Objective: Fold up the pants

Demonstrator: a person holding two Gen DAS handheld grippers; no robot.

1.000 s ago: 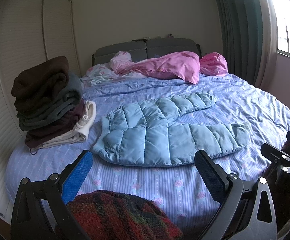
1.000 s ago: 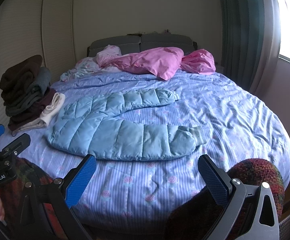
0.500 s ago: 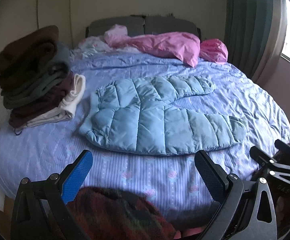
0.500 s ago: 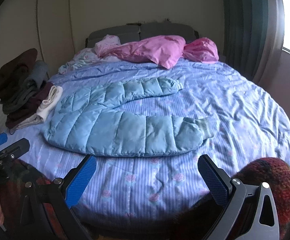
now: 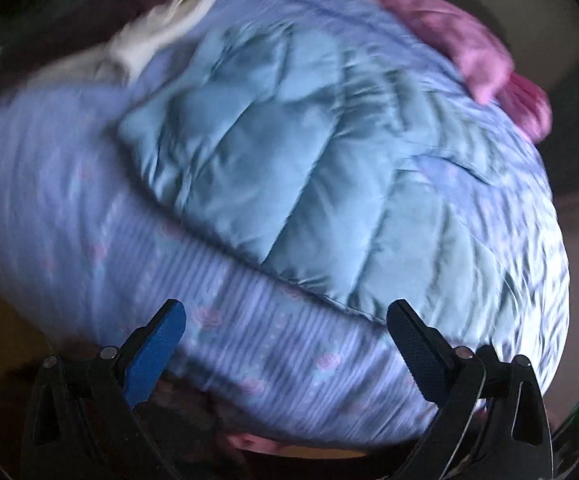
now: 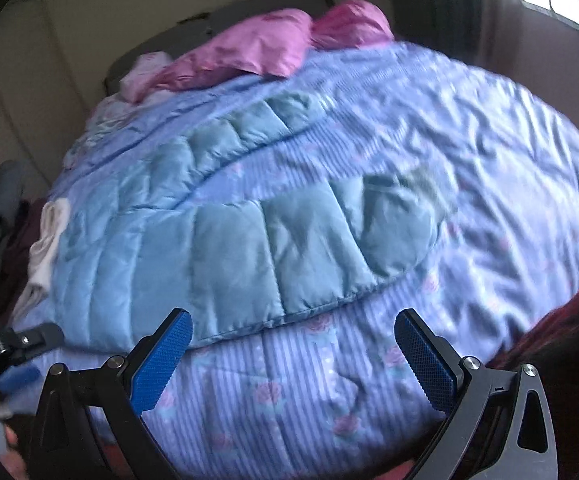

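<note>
Both grippers are dipping toward the bed now, closer than a second ago. Left gripper (image 5: pixel 285 344) is wide but starting to close, nothing between its jaws; right gripper (image 6: pixel 293 354) is gaping, empty too. Just ahead of both, quilted blue pants (image 5: pixel 289 168) are lying flat on the striped bedspread (image 5: pixel 249 344). Reaching step, I'd say; next up, pinching the near edge.

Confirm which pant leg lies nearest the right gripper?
The front leg of the light blue quilted pants, ending in the greyish cuff, its lower edge just ahead of the right gripper. The other leg angles away toward the pink bedding.
</note>
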